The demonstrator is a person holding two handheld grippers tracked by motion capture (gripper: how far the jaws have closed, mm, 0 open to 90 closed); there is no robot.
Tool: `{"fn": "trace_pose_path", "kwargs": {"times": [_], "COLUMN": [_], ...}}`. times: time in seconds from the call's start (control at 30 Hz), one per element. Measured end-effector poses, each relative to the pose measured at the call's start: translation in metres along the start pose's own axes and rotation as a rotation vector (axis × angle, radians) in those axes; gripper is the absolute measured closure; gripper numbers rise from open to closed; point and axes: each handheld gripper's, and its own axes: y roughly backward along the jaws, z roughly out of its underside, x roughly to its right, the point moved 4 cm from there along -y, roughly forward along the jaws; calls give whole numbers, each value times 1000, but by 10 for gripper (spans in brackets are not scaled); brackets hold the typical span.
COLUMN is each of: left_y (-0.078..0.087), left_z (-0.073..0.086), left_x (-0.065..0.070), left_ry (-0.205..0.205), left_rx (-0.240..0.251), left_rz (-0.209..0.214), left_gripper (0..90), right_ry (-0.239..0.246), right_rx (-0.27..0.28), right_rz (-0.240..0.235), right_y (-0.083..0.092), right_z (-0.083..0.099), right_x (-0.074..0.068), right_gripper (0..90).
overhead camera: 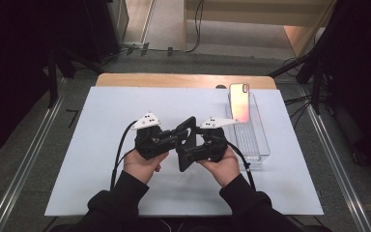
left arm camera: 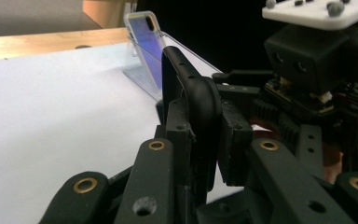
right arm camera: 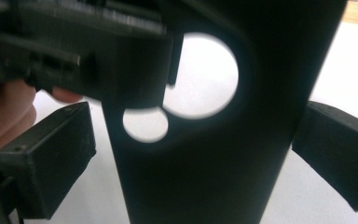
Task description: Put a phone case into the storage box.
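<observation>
black phone case between both tools

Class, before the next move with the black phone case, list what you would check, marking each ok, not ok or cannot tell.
1. Left gripper shut on the edge of the phone case: ok.
2. Right gripper pressing on the case: cannot tell; the case stands between its jaws.
3. Case held off the table: ok.
4. Phone leaning in the clear tray: ok.
5. Phone apart from both grippers: ok.
</observation>
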Motion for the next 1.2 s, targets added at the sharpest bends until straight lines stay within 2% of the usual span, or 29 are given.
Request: {"fn": "trace_pose_path", "kwargs": {"times": [0.07, 0.17, 0.4, 0.47, 0.53, 0.6, 0.77, 0.93, 1.07, 1.1, 1.13, 1.17, 1.2], "left_y": [0, 0, 2, 3, 8, 12, 17, 22, 26, 25, 25, 25, 25], "left_z": [0, 0, -2, -3, -7, -10, -14, -16, -17, -15, -15, -11, -10], "left_x": [2, 2, 2, 2, 0, -1, -3, -6, -12, -18, -18, -21, -23], "left_ry": [0, 7, 17, 25, 41, 36, 45, 62, 84, 97, 97, 100, 100], "left_rx": [3, -4, 5, 19, 32, 38, 23, 31, 12, -33, -33, -72, -88], "left_rz": [5, 7, 15, 12, 12, 10, -2, 3, 9, 24, 24, 24, 26], "left_gripper": [781, 780, 766, 698, 651, 595, 510, 475, 432, 411, 396, 396, 394], "right_ry": [0, -11, 10, 28, 27, 22, 12, 7, -8, -11, -11, -8, -6], "right_rx": [17, 22, 28, 21, 14, 8, -6, -3, 1, -1, -1, -3, -4], "right_rz": [-2, -9, 3, 17, 19, 22, 31, 51, 64, 63, 63, 65, 70], "right_y": [2, 3, 5, 5, 4, 4, 3, 5, 10, 12, 12, 14, 15], "right_z": [0, 0, -2, -2, -1, 0, 3, 2, 1, 0, 0, -2, -3], "right_x": [1, 2, 0, -1, 0, 1, 6, 12, 21, 23, 23, 25, 26], "right_gripper": [97, 105, 116, 117, 117, 117, 117, 117, 117, 117, 117, 116, 116]}}
